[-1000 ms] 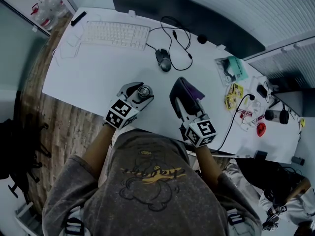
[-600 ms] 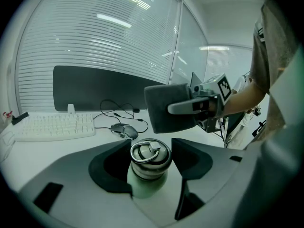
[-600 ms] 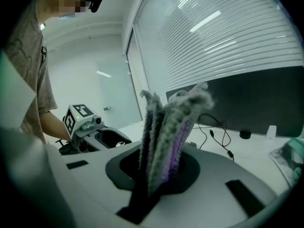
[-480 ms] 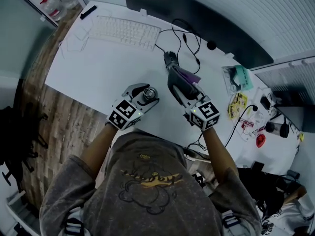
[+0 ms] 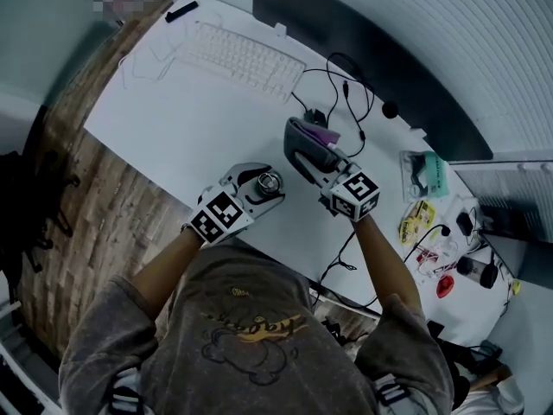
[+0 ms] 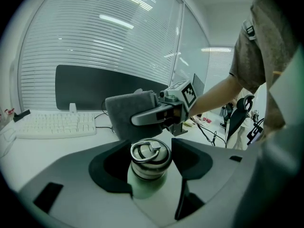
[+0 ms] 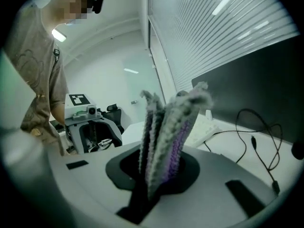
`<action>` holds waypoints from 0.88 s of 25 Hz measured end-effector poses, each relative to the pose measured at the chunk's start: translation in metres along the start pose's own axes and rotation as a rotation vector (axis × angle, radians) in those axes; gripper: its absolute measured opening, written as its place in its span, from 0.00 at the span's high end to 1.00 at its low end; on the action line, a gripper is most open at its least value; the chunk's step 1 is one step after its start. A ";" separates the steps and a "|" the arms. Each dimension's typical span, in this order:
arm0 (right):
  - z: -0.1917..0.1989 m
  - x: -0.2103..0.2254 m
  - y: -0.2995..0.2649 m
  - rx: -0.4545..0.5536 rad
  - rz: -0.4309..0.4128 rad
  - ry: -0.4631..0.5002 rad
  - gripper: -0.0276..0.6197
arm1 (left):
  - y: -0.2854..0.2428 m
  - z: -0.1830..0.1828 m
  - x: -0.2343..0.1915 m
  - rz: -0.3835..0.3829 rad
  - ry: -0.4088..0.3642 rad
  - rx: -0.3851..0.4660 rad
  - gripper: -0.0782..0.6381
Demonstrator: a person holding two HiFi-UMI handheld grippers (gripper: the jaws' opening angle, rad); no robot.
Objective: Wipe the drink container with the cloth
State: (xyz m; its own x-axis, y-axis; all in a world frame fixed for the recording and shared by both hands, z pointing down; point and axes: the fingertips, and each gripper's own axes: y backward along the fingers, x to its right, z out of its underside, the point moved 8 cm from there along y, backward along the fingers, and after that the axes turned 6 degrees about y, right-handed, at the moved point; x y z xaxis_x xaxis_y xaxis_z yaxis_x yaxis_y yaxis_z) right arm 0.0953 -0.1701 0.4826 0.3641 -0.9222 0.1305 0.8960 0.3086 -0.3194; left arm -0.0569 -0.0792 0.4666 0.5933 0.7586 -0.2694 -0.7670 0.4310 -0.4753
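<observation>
A pale green drink bottle (image 6: 148,177) with a steel ring cap (image 5: 270,180) stands between the jaws of my left gripper (image 5: 262,186), which is shut on its sides. In the left gripper view the bottle's neck sits at my left gripper (image 6: 150,152). My right gripper (image 5: 299,142) is shut on a folded grey and purple cloth (image 5: 318,135), hanging just right of and beyond the bottle, apart from it. The cloth (image 7: 167,127) stands upright in my right gripper (image 7: 160,167). From the left gripper view the cloth (image 6: 124,117) hangs just behind the cap.
On the white desk (image 5: 173,128) lie a keyboard (image 5: 242,57), a mouse (image 5: 313,117) with looping cables (image 5: 347,85) and a dark monitor (image 5: 380,67) at the back. Small clutter (image 5: 423,180) lies at the right. Wooden floor (image 5: 69,197) runs along the left.
My right gripper has carried the cloth up and to the left, turning as it went, and now sits close to the bottle. The left gripper has kept the bottle in place.
</observation>
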 end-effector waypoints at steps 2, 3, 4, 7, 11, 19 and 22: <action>0.002 0.003 -0.010 0.002 -0.054 0.006 0.87 | 0.001 0.000 0.001 -0.005 0.006 0.004 0.51; 0.004 0.005 -0.015 0.002 -0.075 0.008 0.87 | 0.001 0.000 0.001 -0.007 0.007 0.006 0.51; 0.006 0.007 -0.020 0.002 -0.091 0.007 0.87 | 0.001 0.000 0.001 -0.010 0.008 0.007 0.51; 0.009 0.014 -0.033 -0.017 -0.130 0.026 0.87 | 0.002 0.000 0.002 -0.016 0.011 0.006 0.51; 0.000 0.014 -0.054 -0.108 -0.308 0.187 0.87 | 0.002 -0.001 0.001 -0.023 0.019 0.013 0.51; 0.002 0.008 -0.093 -0.255 -0.659 0.273 0.87 | 0.002 0.000 0.002 -0.027 0.028 0.021 0.51; 0.008 0.001 -0.106 -0.285 -0.742 0.295 0.88 | 0.003 0.000 0.003 -0.027 0.023 0.019 0.51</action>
State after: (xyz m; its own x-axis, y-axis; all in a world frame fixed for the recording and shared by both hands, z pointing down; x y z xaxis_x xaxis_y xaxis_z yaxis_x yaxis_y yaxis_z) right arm 0.0030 -0.2021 0.5240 -0.4098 -0.8977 0.1619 0.7635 -0.4347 -0.4776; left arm -0.0577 -0.0758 0.4648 0.6189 0.7354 -0.2761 -0.7552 0.4605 -0.4665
